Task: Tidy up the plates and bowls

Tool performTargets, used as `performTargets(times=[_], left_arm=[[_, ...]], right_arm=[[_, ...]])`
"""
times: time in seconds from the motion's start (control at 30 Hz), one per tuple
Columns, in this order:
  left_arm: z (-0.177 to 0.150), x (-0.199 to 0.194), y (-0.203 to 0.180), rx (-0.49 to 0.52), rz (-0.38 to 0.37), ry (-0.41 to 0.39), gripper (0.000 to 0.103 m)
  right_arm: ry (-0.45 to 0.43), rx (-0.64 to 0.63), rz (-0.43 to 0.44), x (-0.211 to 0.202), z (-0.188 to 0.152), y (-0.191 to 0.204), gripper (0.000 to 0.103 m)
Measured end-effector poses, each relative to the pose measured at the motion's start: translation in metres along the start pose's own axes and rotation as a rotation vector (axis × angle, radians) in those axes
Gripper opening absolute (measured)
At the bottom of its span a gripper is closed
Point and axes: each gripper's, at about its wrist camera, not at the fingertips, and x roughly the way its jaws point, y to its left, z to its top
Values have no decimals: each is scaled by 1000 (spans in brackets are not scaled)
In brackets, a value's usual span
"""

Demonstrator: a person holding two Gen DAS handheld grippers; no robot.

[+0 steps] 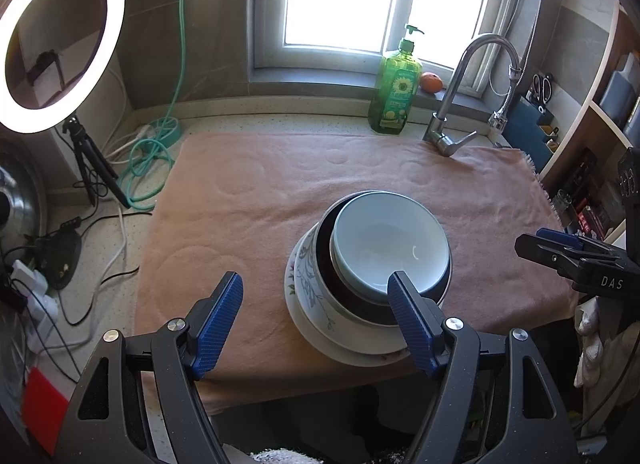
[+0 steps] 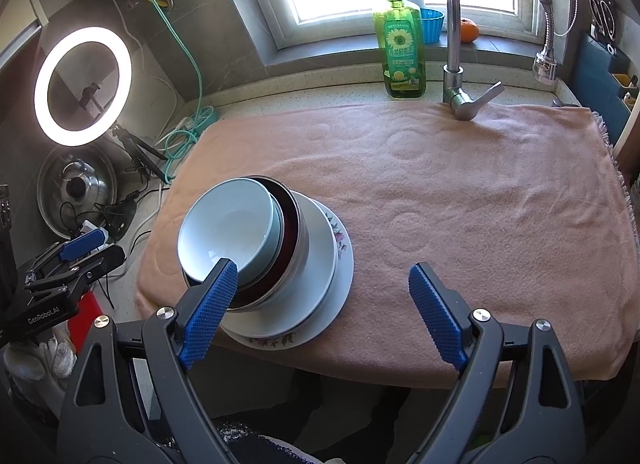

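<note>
One stack stands on the pink towel (image 1: 248,191) near its front edge. A pale blue bowl (image 1: 390,244) sits in a dark steel-rimmed bowl (image 1: 352,300), on a white bowl and a floral plate (image 1: 304,276). My left gripper (image 1: 316,288) is open and empty, just left of and in front of the stack. In the right wrist view the blue bowl (image 2: 228,227), dark bowl (image 2: 294,240) and floral plate (image 2: 342,240) lie at left. My right gripper (image 2: 324,278) is open and empty, in front of the stack's right side. The right gripper also shows in the left wrist view (image 1: 576,256), and the left gripper in the right wrist view (image 2: 76,256).
A green soap bottle (image 1: 394,83), a faucet (image 1: 460,103) and an orange (image 1: 431,82) stand at the back by the window. A ring light (image 1: 60,43) on a tripod, cables and a pot lid (image 2: 76,187) are at left. A shelf (image 1: 600,103) is at right.
</note>
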Motion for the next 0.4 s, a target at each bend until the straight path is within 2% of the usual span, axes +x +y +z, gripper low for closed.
performTargets(times=[0.4], left_arm=[[1, 2, 2, -10, -2, -6, 75]], right_arm=[[12, 24, 1, 4, -2, -1, 90]])
